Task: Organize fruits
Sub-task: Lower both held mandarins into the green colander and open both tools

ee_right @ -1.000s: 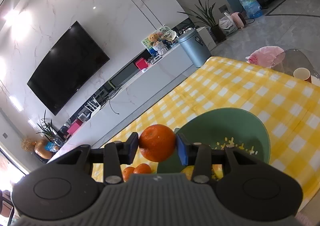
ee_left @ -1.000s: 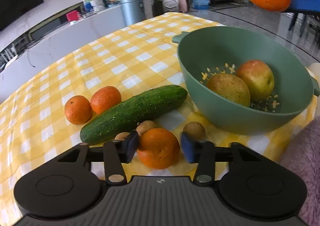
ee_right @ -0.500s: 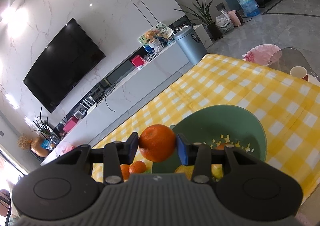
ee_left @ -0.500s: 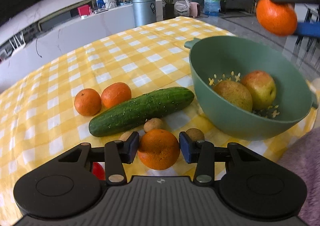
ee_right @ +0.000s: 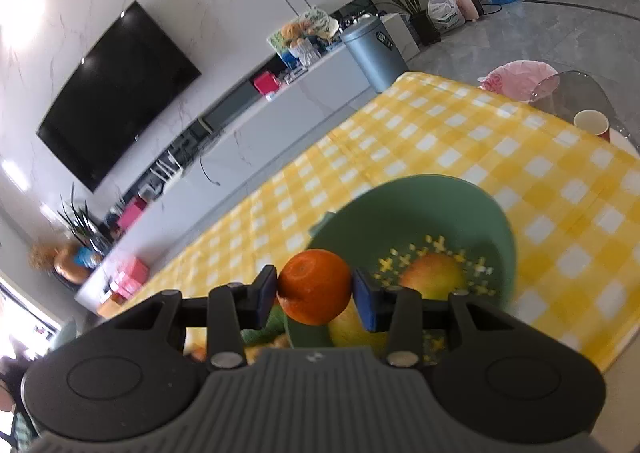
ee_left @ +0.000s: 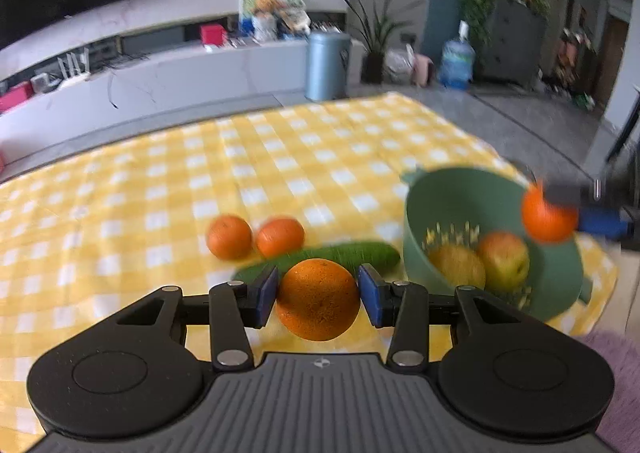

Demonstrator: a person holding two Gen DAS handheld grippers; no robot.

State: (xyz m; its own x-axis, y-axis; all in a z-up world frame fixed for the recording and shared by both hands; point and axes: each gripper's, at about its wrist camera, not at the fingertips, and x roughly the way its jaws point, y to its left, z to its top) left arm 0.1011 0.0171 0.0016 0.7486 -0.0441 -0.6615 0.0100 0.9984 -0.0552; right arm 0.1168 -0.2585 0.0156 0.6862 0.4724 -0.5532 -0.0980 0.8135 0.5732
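My left gripper (ee_left: 318, 295) is shut on an orange (ee_left: 318, 299) and holds it above the yellow checked cloth (ee_left: 280, 161). My right gripper (ee_right: 315, 297) is shut on a second orange (ee_right: 314, 285), which hangs over the near rim of the green colander (ee_right: 472, 205). That orange also shows in the left wrist view (ee_left: 548, 217), over the colander (ee_left: 448, 193). The colander holds an apple (ee_left: 504, 259) and a yellowish fruit (ee_left: 456, 265). Two small oranges (ee_left: 229, 236) (ee_left: 280, 237) and a cucumber (ee_left: 360, 255) lie on the cloth.
A paper cup (ee_right: 592, 125) stands at the table's far right corner beside a grey chair back (ee_right: 576, 89). A purple fabric (ee_left: 620, 373) lies at the near right edge. A white TV cabinet (ee_left: 160, 93) and a grey bin (ee_left: 328, 65) stand behind the table.
My left gripper has closed on the orange and lifted it off the cloth. My right gripper has come down with its orange to just over the colander.
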